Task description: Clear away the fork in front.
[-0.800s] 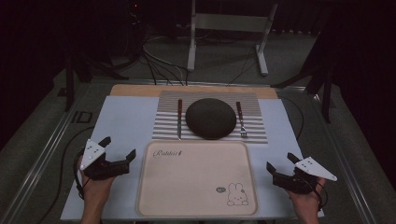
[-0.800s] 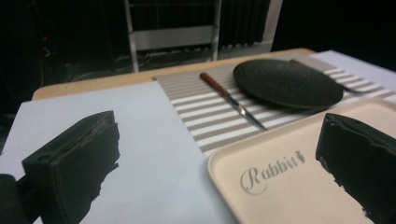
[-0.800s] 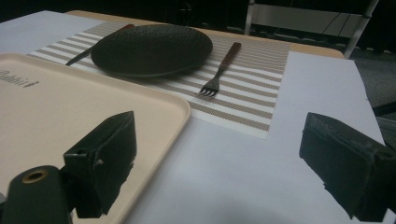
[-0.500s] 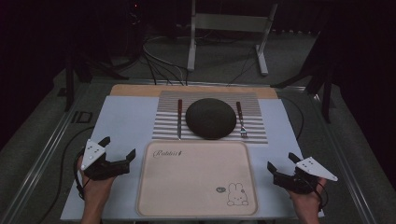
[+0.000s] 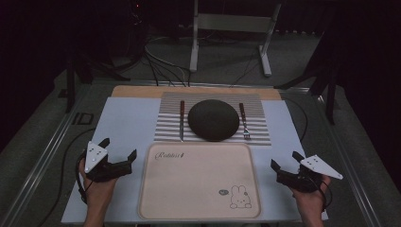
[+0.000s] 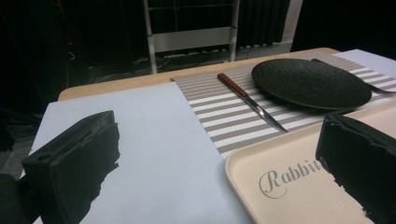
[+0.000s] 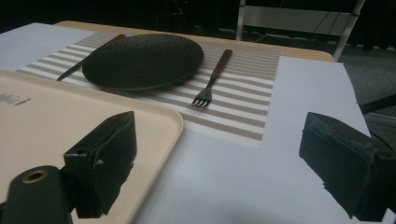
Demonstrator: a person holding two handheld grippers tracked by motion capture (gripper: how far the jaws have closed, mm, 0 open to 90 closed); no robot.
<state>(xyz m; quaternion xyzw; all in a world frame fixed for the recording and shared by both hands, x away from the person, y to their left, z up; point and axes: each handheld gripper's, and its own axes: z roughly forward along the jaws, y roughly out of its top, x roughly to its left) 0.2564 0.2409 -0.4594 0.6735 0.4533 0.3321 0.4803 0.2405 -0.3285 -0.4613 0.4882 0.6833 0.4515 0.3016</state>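
A cream tray (image 5: 198, 189) with "Rabbit" lettering and a bunny drawing lies empty at the front centre of the table. Behind it a black plate (image 5: 213, 119) sits on a striped placemat (image 5: 165, 128), with a knife (image 5: 181, 120) to its left and a fork (image 5: 244, 122) to its right. My left gripper (image 5: 119, 147) stands open just left of the tray, holding nothing. At the tray's right my right gripper (image 5: 284, 160) is open and empty too. The left gripper view shows the knife (image 6: 252, 100), the plate (image 6: 310, 84) and the tray's corner (image 6: 280, 186). The right gripper view shows the fork (image 7: 212, 79) and the plate (image 7: 142, 58).
A pale blue sheet (image 5: 127, 123) covers the table under the tray and placemat, with bare room on both sides. A wooden strip (image 5: 137, 91) shows along the far edge. Beyond the table stand a metal frame (image 5: 229, 28) and floor cables (image 5: 161, 66).
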